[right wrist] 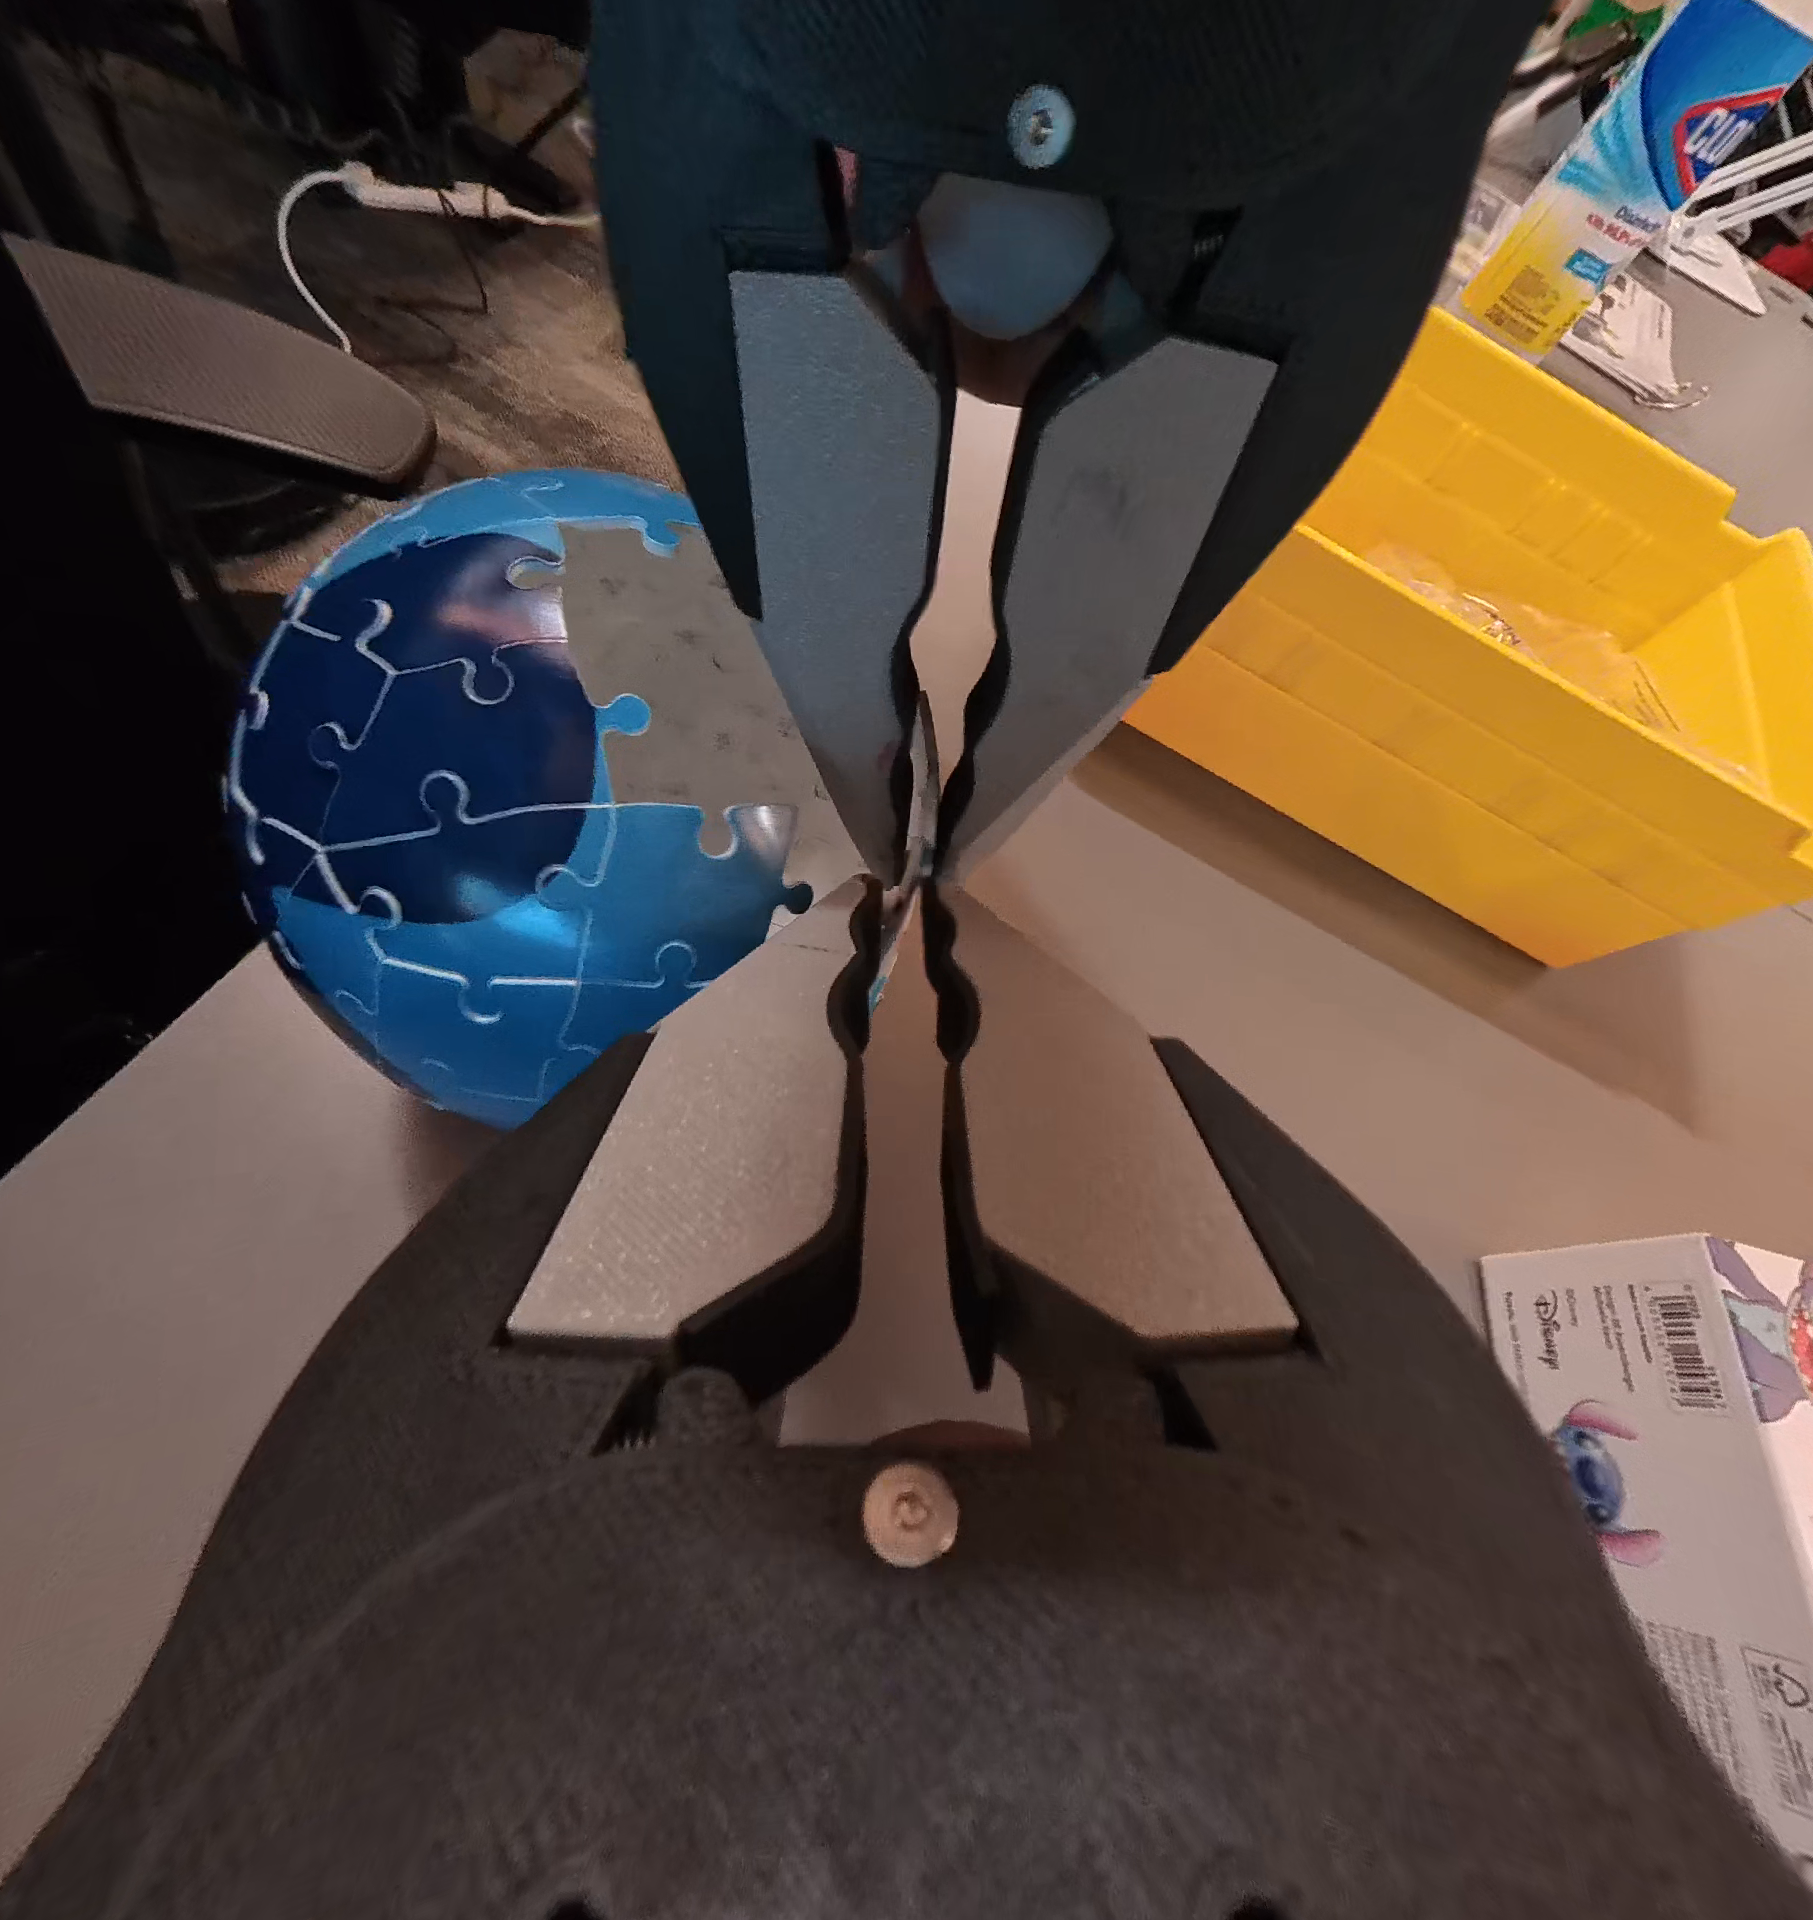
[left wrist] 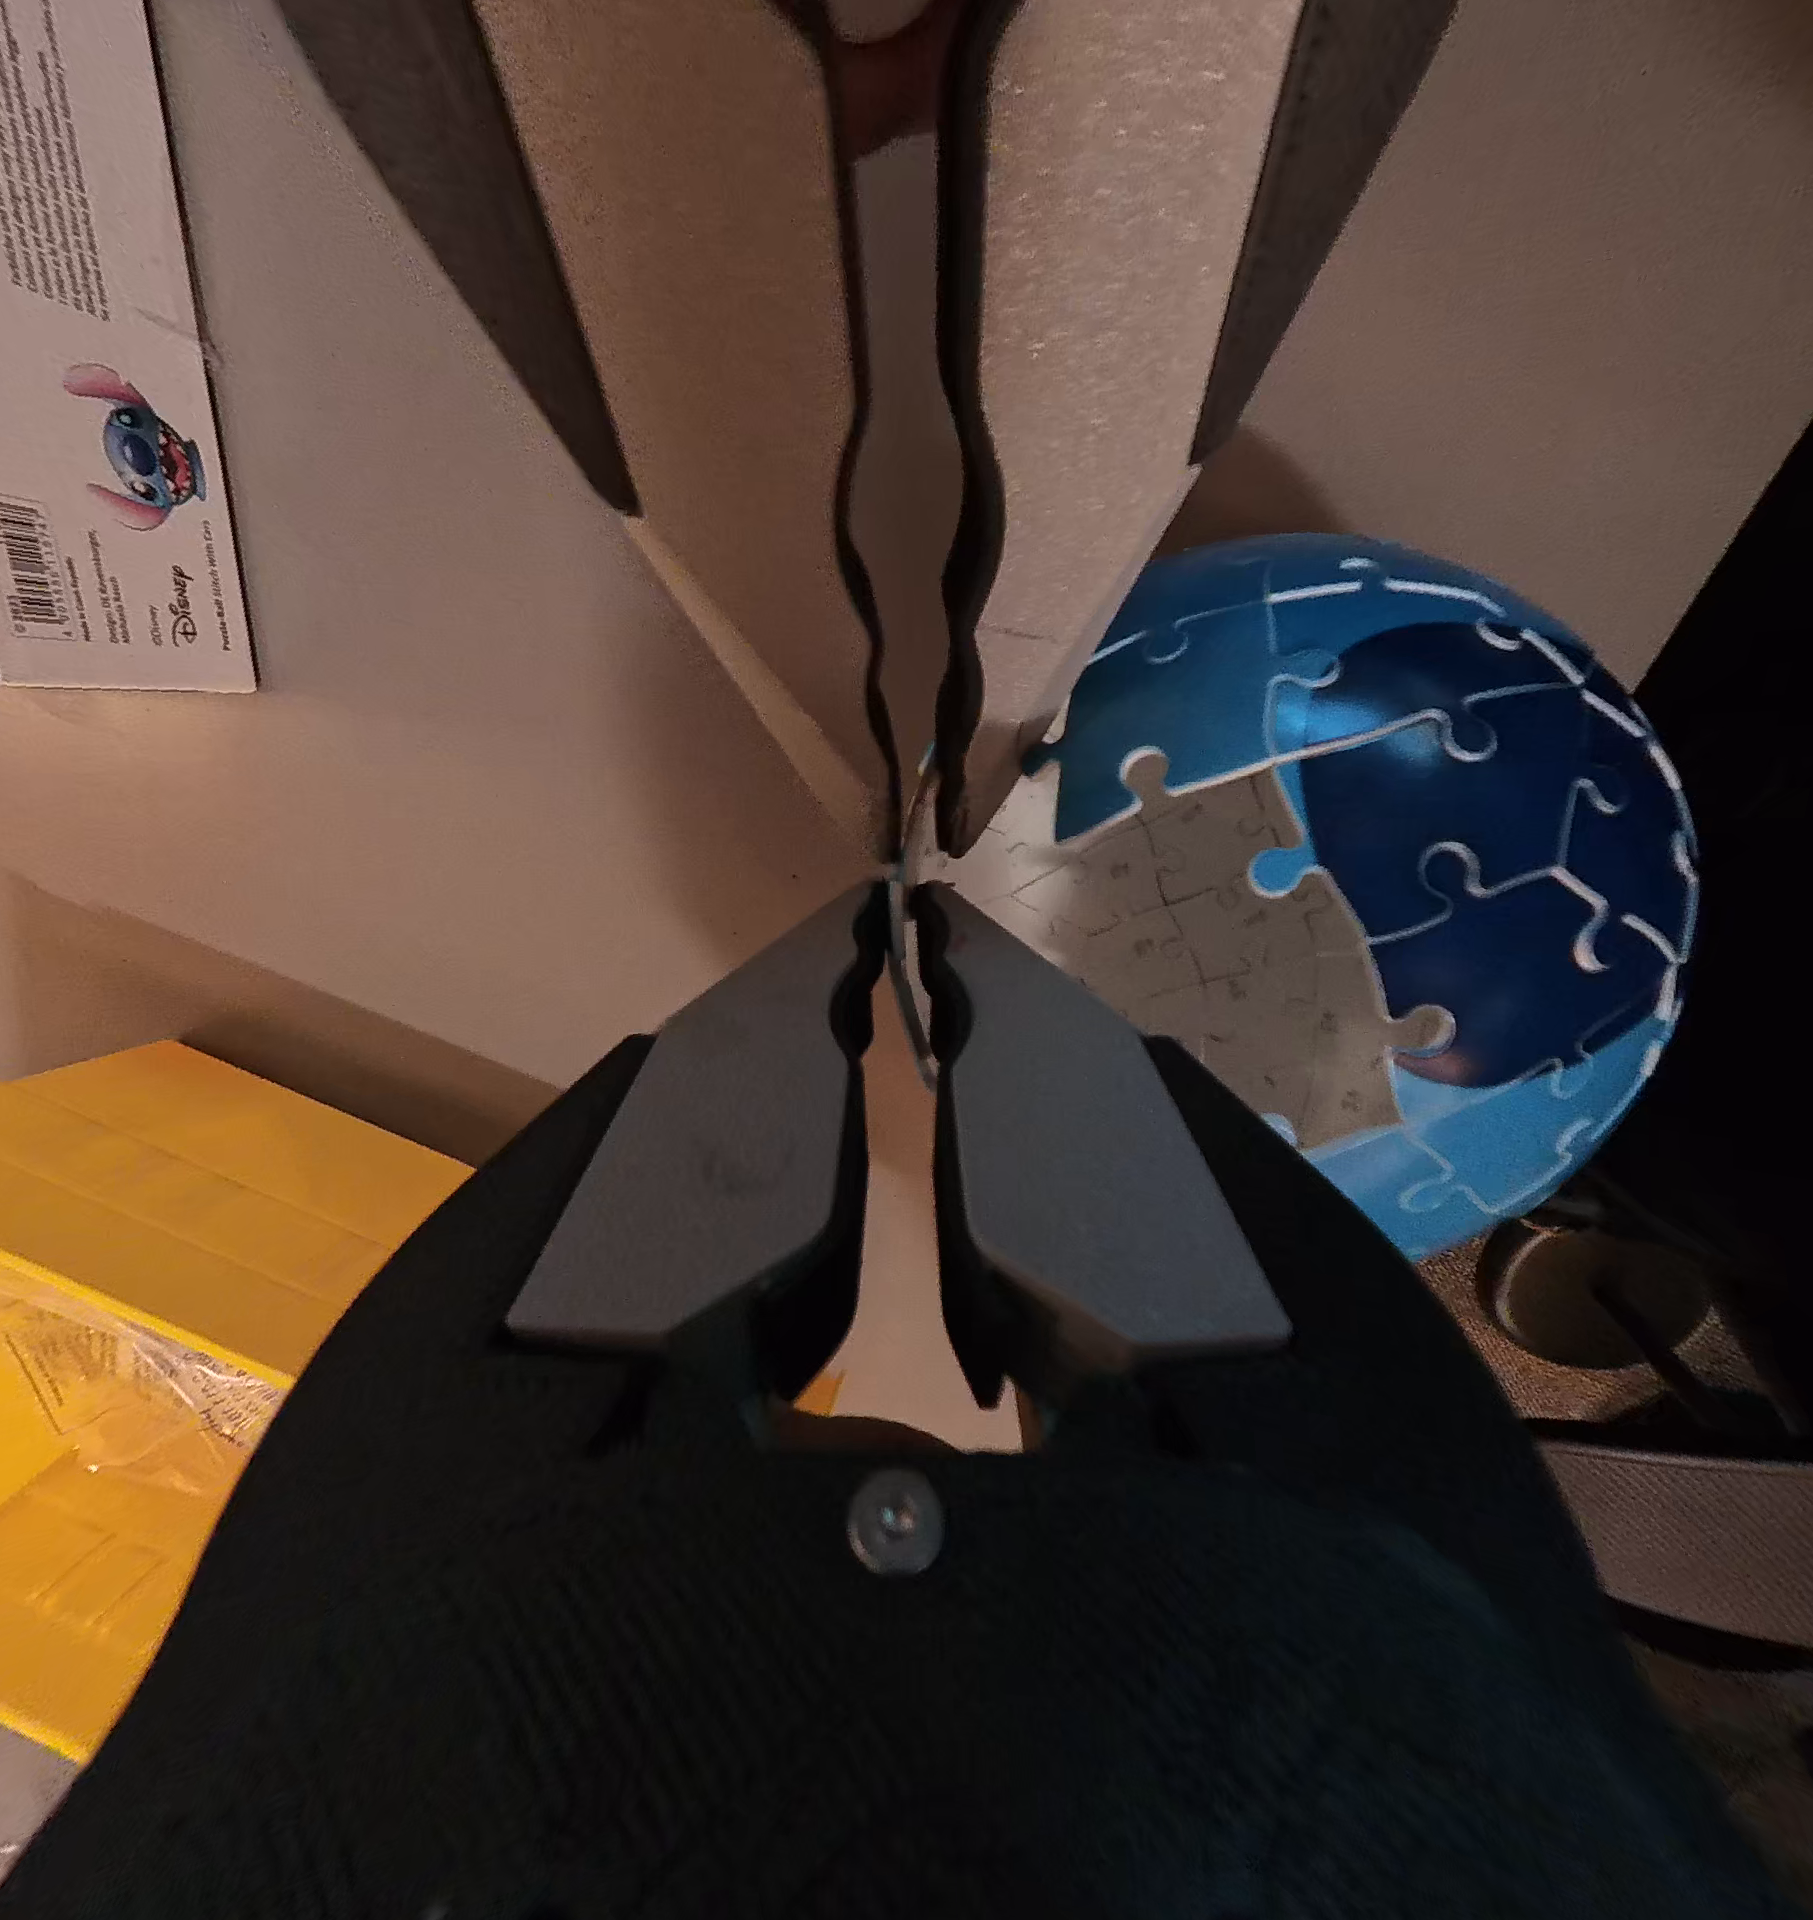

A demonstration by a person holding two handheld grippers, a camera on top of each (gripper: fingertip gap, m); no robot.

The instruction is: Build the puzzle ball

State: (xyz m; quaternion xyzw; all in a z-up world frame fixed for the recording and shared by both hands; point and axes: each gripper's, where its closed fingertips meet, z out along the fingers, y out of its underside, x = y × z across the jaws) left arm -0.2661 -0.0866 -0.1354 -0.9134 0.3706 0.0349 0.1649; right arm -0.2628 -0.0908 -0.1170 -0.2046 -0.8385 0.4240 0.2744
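Ball (left wrist: 1453,883): blue puzzle sphere, partly built, resting on your table (left wrist: 414,727) near its edge; a gap in the shell shows the pale undersides of the pieces inside. Piece (left wrist: 907,935): thin, curved, seen edge-on, pinched between both tools just beside the ball. Your left gripper (left wrist: 900,914): jaws nearly together, clamped on the piece. Your right gripper (right wrist: 897,914): likewise closed on it, meeting the left tip to tip from the opposite side. Bin (right wrist: 1504,675): yellow, on the table, holding a clear bag. Box (right wrist: 1712,1507): white, printed with a cartoon figure, lying near you.
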